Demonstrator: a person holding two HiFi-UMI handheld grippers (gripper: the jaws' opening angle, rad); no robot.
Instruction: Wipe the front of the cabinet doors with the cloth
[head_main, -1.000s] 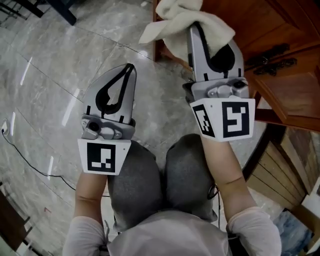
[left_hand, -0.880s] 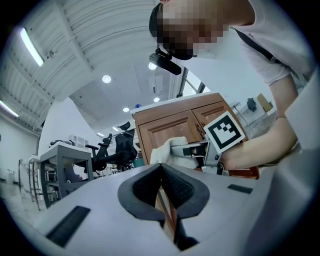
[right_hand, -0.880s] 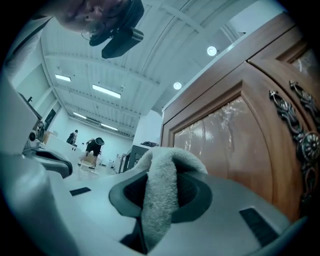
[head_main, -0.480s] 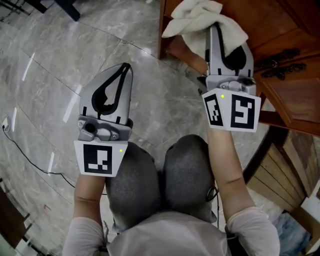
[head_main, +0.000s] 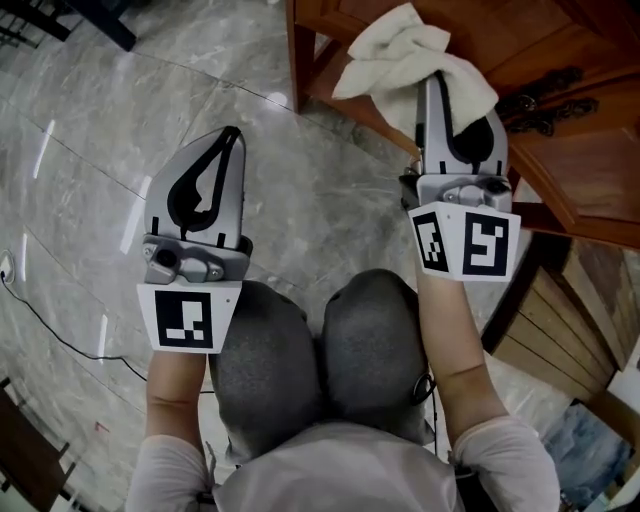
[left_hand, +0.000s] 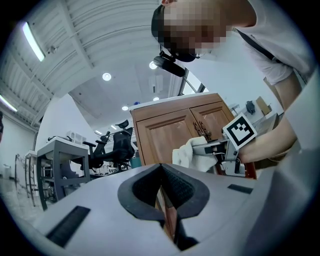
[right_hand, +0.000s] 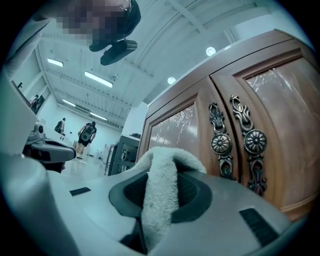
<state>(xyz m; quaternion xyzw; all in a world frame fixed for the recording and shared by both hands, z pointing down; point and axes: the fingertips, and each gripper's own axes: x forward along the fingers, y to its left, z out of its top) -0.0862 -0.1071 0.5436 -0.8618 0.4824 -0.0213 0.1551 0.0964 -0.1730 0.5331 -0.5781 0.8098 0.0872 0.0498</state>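
Observation:
A cream cloth (head_main: 405, 62) hangs bunched from my right gripper (head_main: 435, 85), which is shut on it right against the front of the brown wooden cabinet (head_main: 560, 130). In the right gripper view the cloth (right_hand: 161, 190) is pinched between the jaws, with the left cabinet door (right_hand: 172, 131) and two ornate dark handles (right_hand: 220, 142) just ahead. My left gripper (head_main: 228, 140) is shut with nothing in it, out over the marble floor to the left of the cabinet. From the left gripper view the cabinet (left_hand: 177, 125) and the right gripper holding the cloth (left_hand: 192, 152) are visible.
Grey marble floor (head_main: 120, 120) lies below and to the left. The person's grey-clad knees (head_main: 320, 350) are at the bottom centre. A black cable (head_main: 60, 340) runs across the floor at left. Wooden slats (head_main: 545, 330) sit low right. Office chairs and a metal table (left_hand: 65, 160) stand far off.
My right gripper has shifted right and a little up with the cloth, closer to the cabinet doors. The left gripper has drifted slightly left.

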